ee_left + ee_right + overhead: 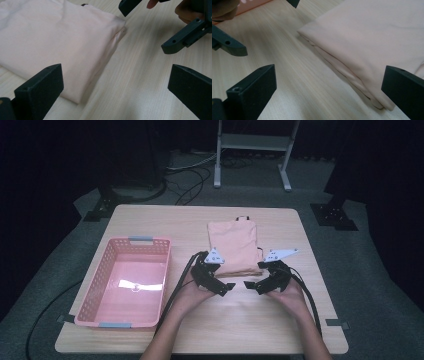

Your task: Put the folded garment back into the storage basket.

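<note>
**2 open grippers at the near edge of a folded garment**

Wooden table (pixel 150 215): a pink basket (pixel 92 292) stands at its left. The folded peach garment (pixel 234 245) lies flat at centre. The left gripper (pixel 223 286) and right gripper (pixel 252 285), jaws spread and empty, face each other just before the garment's near edge.
</note>
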